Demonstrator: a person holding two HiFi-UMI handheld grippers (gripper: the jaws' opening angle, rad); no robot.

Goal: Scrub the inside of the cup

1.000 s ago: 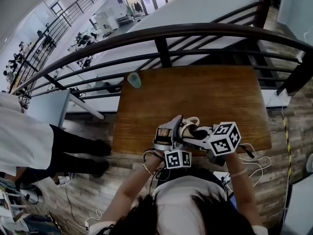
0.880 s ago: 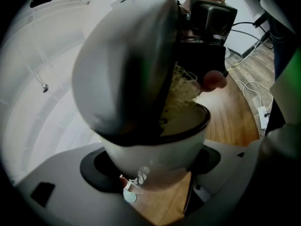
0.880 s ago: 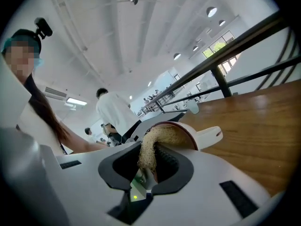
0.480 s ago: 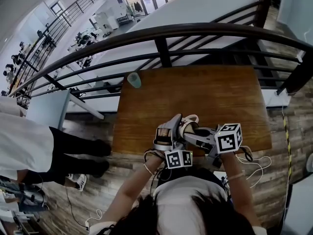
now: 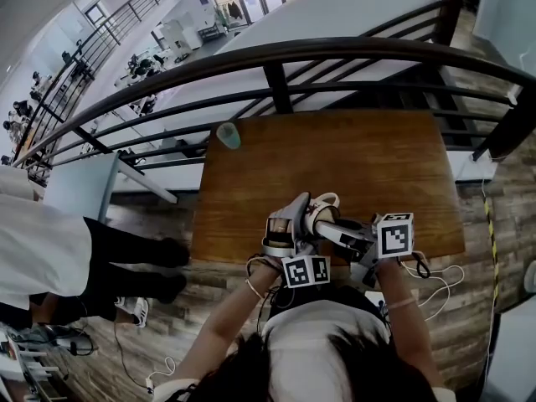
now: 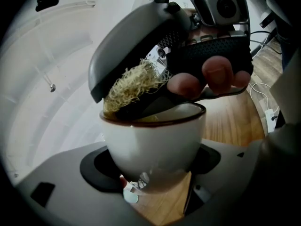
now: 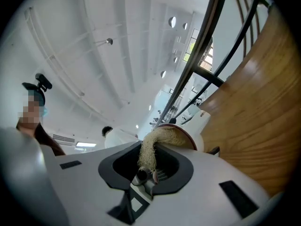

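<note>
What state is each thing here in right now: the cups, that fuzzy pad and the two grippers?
Left gripper: shut on the white cup.
Right gripper: shut on the fibrous pad.
White cup: held by its sides, the pad's end inside its mouth.
Fibrous pad: pinched at one end, the other end in the white cup.
Teal cup: upright at the table's far left corner, untouched.
</note>
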